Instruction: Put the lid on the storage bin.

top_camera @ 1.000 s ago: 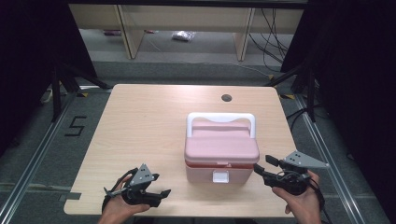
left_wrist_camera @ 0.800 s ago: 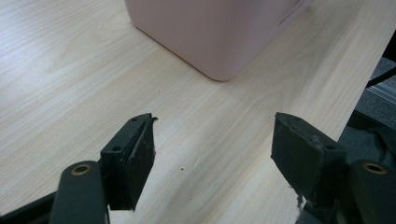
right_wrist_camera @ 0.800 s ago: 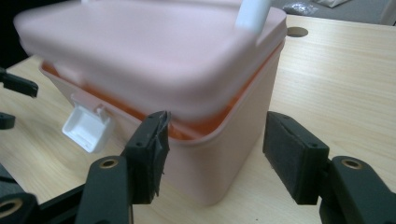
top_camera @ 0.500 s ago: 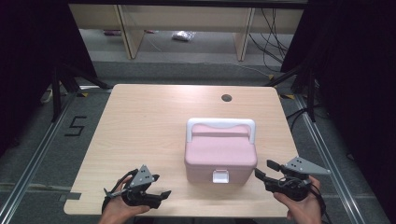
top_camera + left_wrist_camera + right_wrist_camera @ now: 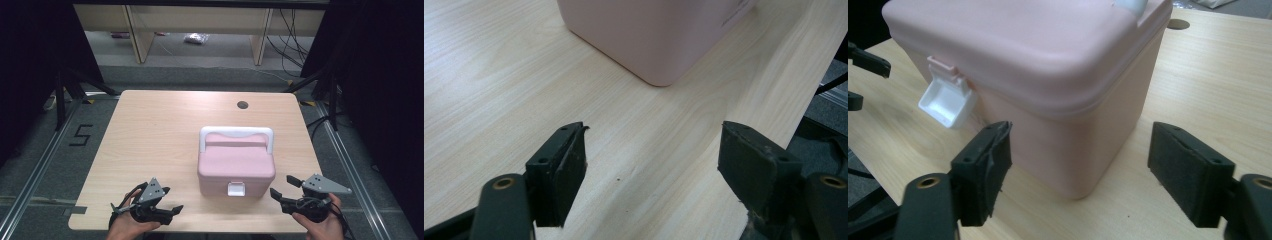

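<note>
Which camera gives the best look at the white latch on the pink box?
The right gripper view: the white latch is close and sticks out from the pink box. In the high view it is a small white square. The left gripper view has the box's corner.

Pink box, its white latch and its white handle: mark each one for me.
pink box [image 5: 235, 165], high view, on the middle of the lid.
white latch [image 5: 946, 102], right gripper view, on the flipped-out tab at the front.
white handle [image 5: 236, 131], high view, on the top bar lying behind the lid.
</note>
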Demonstrator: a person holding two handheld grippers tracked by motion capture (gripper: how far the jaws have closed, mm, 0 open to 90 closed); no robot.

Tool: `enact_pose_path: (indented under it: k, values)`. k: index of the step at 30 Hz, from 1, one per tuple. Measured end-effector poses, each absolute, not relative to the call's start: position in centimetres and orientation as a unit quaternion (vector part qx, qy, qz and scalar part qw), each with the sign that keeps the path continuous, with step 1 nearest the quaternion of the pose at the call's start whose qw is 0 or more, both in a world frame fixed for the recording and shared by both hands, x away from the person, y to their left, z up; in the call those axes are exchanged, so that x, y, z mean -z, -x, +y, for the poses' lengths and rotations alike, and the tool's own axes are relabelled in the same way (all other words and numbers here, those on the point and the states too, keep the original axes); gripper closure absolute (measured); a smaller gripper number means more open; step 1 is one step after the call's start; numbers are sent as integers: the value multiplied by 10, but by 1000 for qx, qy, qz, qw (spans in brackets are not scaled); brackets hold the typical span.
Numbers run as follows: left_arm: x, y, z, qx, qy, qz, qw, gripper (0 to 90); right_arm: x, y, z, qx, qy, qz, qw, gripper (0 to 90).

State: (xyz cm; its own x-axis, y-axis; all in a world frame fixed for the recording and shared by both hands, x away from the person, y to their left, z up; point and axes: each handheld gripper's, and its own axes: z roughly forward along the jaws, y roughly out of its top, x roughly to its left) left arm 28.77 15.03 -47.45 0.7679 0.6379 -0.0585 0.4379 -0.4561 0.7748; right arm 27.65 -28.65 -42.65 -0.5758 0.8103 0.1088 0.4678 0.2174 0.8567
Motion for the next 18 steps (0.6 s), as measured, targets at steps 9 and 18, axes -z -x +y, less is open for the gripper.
enact_pose_path:
  k: [9, 18]
  values:
    - [474, -283, 150, -113, -841, 316, 425, 158, 443, -266, -289, -451, -417, 770, 173, 163]
    - [478, -277, 149, -122, -842, 314, 421, 158, 458, -257, -293, -433, -412, 784, 168, 161]
